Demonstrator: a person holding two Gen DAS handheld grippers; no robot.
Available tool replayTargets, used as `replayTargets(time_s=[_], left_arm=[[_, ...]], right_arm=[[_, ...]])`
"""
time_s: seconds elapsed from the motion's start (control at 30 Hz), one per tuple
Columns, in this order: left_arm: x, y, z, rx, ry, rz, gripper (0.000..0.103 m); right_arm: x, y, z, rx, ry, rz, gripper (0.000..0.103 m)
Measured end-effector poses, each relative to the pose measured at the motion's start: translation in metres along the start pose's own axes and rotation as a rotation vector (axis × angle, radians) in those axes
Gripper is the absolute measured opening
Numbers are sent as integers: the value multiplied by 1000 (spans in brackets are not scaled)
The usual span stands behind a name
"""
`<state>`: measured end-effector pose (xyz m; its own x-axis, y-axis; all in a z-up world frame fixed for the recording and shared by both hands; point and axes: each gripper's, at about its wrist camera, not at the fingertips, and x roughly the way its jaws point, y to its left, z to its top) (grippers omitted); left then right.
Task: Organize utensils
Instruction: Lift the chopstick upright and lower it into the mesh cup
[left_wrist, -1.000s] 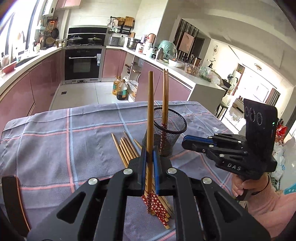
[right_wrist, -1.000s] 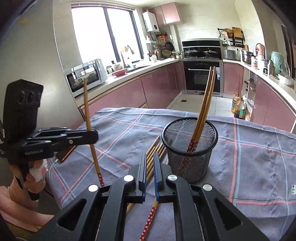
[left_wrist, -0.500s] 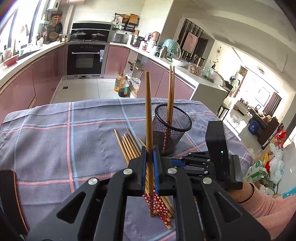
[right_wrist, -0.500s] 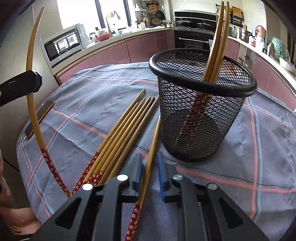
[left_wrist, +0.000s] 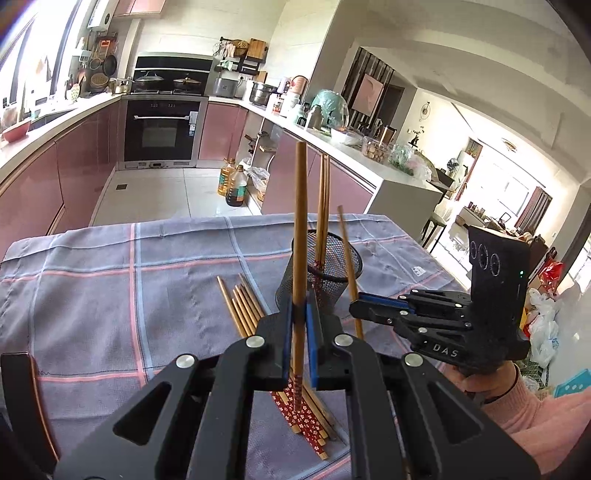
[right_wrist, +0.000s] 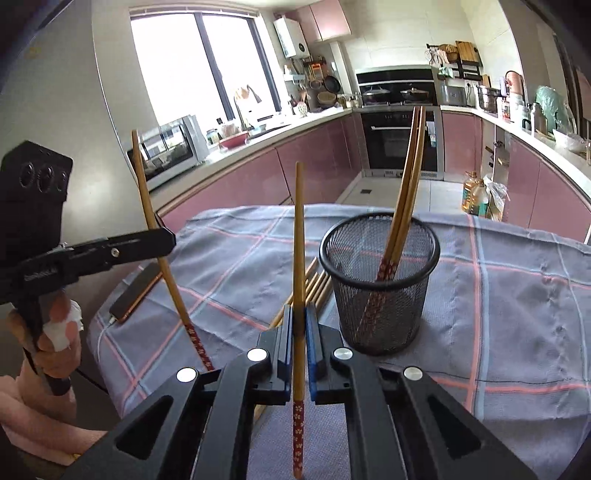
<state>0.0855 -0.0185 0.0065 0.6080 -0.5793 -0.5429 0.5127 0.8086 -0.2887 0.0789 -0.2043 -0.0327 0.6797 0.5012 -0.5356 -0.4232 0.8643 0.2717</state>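
Risk item: left claw & right claw each clamped on one upright chopstick w/ thin grip, near mesh cup on counter; stick may pivot, miss rim or tip cup; rest of loose chopsticks lie beside it.

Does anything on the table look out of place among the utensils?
Yes: a phone on a white cable lies at the cloth's edge, apart from the loose chopsticks beside the mesh cup.
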Motion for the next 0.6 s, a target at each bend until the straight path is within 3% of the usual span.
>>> replayTargets(time_s=[0.17, 0.6], left_arm=[[-7, -8, 15, 11, -46, -25, 7], [-8, -40, 77, 62, -178, -67, 7]], right_arm=[[-27, -3, 18, 8, -114, 19, 6], [-67, -14, 78, -58, -271, -28, 6]])
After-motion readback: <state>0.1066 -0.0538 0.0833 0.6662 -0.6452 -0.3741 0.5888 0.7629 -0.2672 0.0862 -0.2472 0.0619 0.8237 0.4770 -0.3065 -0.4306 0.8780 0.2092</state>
